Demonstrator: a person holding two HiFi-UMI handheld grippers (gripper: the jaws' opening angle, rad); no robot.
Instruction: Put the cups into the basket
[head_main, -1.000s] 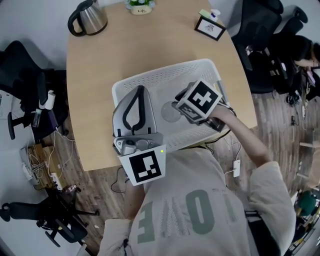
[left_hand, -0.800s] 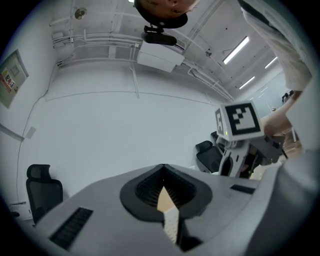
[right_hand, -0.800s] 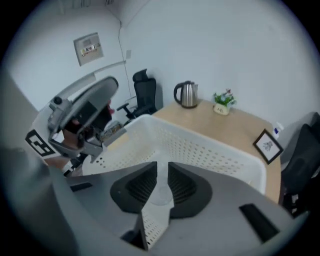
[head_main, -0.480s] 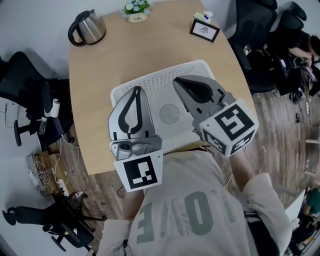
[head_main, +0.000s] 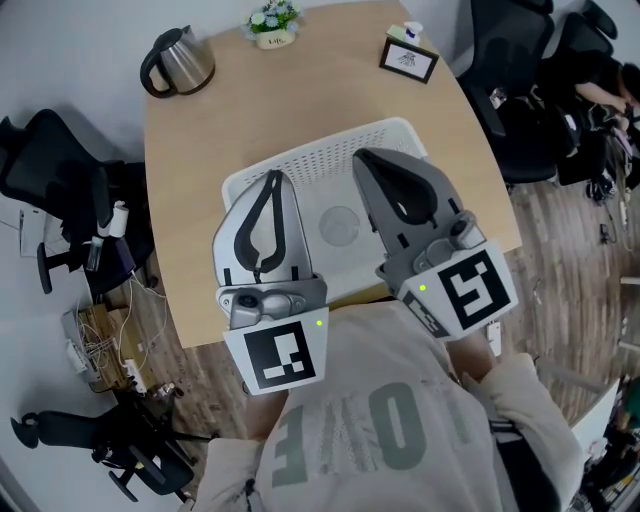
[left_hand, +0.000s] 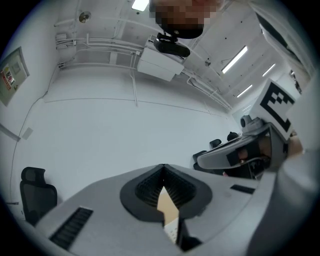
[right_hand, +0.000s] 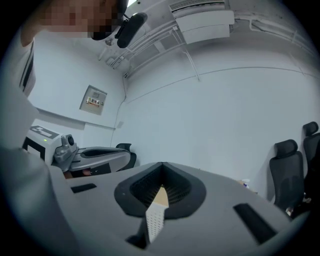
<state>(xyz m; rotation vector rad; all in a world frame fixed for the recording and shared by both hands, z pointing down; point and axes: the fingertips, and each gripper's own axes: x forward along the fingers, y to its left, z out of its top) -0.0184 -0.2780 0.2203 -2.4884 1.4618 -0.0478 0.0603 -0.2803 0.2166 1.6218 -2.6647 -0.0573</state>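
Note:
A white perforated basket (head_main: 300, 165) stands on the wooden table (head_main: 300, 90) right in front of me. Inside it, a clear cup (head_main: 340, 226) shows as a faint round shape on the basket floor. My left gripper (head_main: 272, 178) hovers over the basket's left half, shut and holding nothing. My right gripper (head_main: 360, 157) hovers over the right half, also shut and holding nothing. Both gripper views look up at a white wall and ceiling; the left gripper view's jaws (left_hand: 163, 167) and the right gripper view's jaws (right_hand: 162, 167) meet at their tips.
A steel kettle (head_main: 178, 60) stands at the table's far left, a small flower pot (head_main: 272, 22) at the far edge, a framed card (head_main: 410, 60) at the far right. Office chairs (head_main: 530, 90) stand right of the table, another chair (head_main: 60, 180) left.
My right gripper has lifted out of the basket's middle and swung round until it points forward beside the left one. The left gripper has barely moved. The cup stays in the basket.

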